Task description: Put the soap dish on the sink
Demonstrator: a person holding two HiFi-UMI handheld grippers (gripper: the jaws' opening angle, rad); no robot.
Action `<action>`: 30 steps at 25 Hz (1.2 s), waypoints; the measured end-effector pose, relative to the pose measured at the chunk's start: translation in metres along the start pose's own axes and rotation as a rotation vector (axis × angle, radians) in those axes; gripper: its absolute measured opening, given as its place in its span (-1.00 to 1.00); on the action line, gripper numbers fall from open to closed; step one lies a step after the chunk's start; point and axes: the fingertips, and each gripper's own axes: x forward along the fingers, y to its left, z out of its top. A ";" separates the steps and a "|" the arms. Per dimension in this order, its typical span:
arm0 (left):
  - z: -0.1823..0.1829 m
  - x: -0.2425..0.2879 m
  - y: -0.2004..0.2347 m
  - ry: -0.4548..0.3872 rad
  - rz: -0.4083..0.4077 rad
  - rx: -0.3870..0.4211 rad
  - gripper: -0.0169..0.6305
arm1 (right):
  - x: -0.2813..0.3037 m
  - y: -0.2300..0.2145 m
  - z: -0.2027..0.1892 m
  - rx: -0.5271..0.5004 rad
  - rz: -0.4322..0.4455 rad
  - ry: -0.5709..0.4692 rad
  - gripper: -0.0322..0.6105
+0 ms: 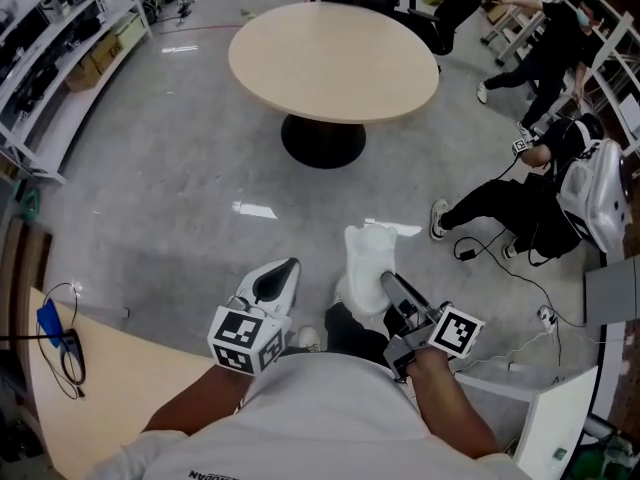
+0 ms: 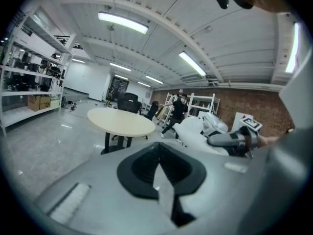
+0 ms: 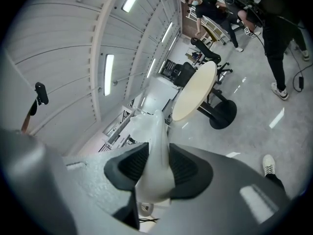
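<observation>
Right gripper [image 1: 388, 286] is closed on the white soap dish [image 1: 368, 260]. The dish stands edge-up between the pads and projects past the jaw tips, held in the air over the grey floor [image 1: 190, 178] in front of the operator. Left gripper [image 1: 281, 276] carries nothing; in its own view the jaws meet along a single seam.

Step in hand, as I judge it: transport. The dish is secured but has not reached its destination, and no sink appears in any view. What lies ahead is a round table [image 1: 333, 60], shelving [image 1: 60, 58] along one wall and a seated person [image 1: 520, 203] with cables trailing on the floor.

Next move, in my assessment:
- Find the sink and carry the dish to it, clear of the table and the cables.
- Turn the dish base-down before lowering it, since it rides on edge at present.
- Set it on the sink's ledge and only then part the jaws (the piece looks smooth and glossy, so an early release could let it slide).

Writing and labels:
- The dish shows no brand or marking on the faces visible.
- Each marker cube [image 1: 243, 340] bears black-and-white square patterns only, with no lettering.
- Print at the lower edge of the operator's shirt [image 1: 330, 418] is cut off and does not read as a word.
- Boxes on the shelving are too small to read.
</observation>
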 end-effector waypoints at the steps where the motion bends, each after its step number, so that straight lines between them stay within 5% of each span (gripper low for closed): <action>1: 0.003 0.001 0.002 -0.004 0.003 0.001 -0.92 | 0.004 -0.001 0.003 -0.001 0.001 0.003 -0.49; 14: 0.005 0.003 0.049 0.008 0.102 -0.044 -0.92 | 0.064 -0.002 0.012 0.014 0.034 0.086 -0.49; 30: 0.059 0.115 0.052 -0.004 0.124 0.012 -0.92 | 0.105 -0.045 0.109 0.022 0.083 0.098 -0.50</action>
